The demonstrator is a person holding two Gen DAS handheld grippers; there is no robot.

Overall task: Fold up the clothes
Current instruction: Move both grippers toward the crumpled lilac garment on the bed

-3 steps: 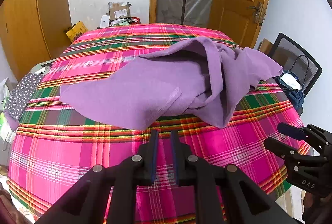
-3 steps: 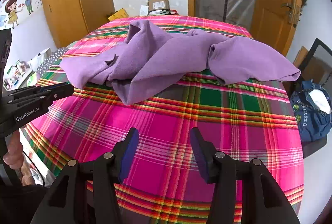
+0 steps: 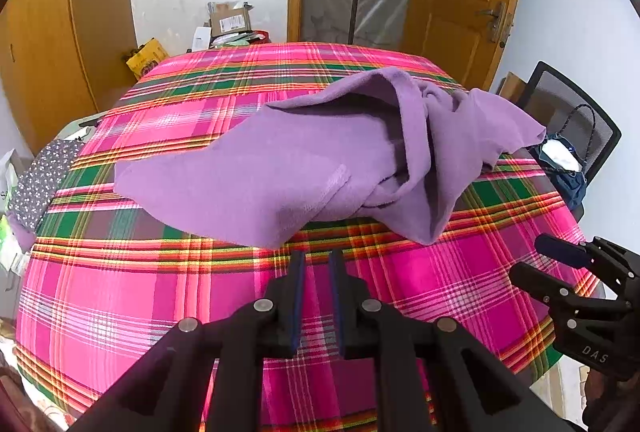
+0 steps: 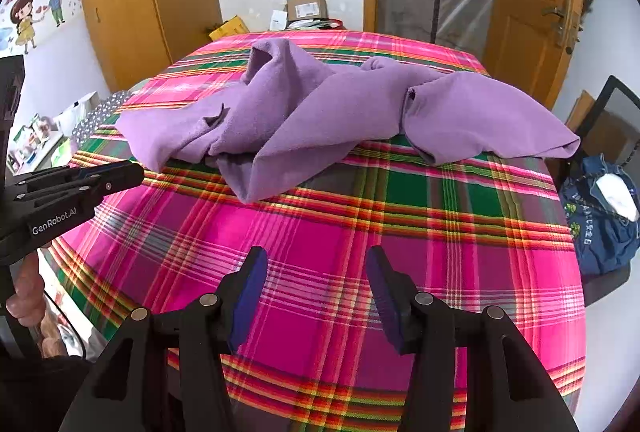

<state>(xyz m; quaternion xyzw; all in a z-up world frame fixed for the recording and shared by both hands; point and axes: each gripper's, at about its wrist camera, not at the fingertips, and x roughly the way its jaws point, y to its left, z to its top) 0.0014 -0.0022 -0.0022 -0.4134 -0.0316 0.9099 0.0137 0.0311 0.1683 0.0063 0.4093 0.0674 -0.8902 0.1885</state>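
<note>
A purple fleece garment (image 3: 280, 172) lies crumpled and partly twisted across the far half of the table, seen too in the right wrist view (image 4: 320, 112). My left gripper (image 3: 317, 258) hovers just short of its near hem, fingers nearly together with nothing between them; from the right wrist it appears at the left edge (image 4: 136, 172). My right gripper (image 4: 316, 264) is open over bare tablecloth, well short of the garment, and shows at the right of the left wrist view (image 3: 526, 258).
A pink, green and orange plaid cloth (image 4: 400, 232) covers the round table. A black chair with a blue bag (image 4: 600, 212) stands right of it. Cardboard boxes (image 3: 228, 20) and wooden doors lie beyond the far edge. Dotted fabric (image 3: 44, 176) sits at left.
</note>
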